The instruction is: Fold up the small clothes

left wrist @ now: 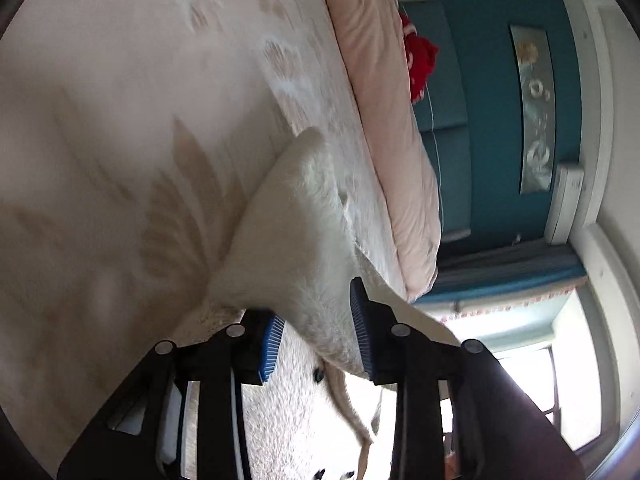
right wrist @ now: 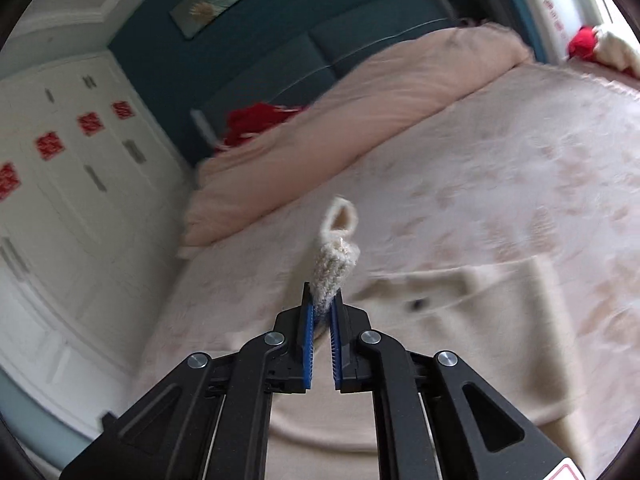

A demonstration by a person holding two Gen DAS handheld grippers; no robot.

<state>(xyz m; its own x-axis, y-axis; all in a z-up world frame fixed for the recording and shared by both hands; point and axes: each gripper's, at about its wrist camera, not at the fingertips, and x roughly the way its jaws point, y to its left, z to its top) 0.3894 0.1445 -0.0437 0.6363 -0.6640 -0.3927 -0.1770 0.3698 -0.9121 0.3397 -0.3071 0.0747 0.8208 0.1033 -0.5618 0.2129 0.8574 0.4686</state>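
Left gripper point(left wrist: 318, 334) clamped on fluffy white garment point(left wrist: 292, 232), lifted above bed point(left wrist: 120, 120); right gripper point(right wrist: 322, 312) pinching knit cuff point(right wrist: 334, 268) w/ blue pads point(right wrist: 308, 340); pink duvet point(right wrist: 360, 112) behind

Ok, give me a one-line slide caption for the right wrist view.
Right gripper pinches a cream knit garment's cuff above the pink bedspread.

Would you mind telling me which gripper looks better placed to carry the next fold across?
Right, probably. The right gripper is shut on a cuff of the cream fleece garment, lifted above the bed. The left gripper has fleece between wider jaws; its grip looks less sure.
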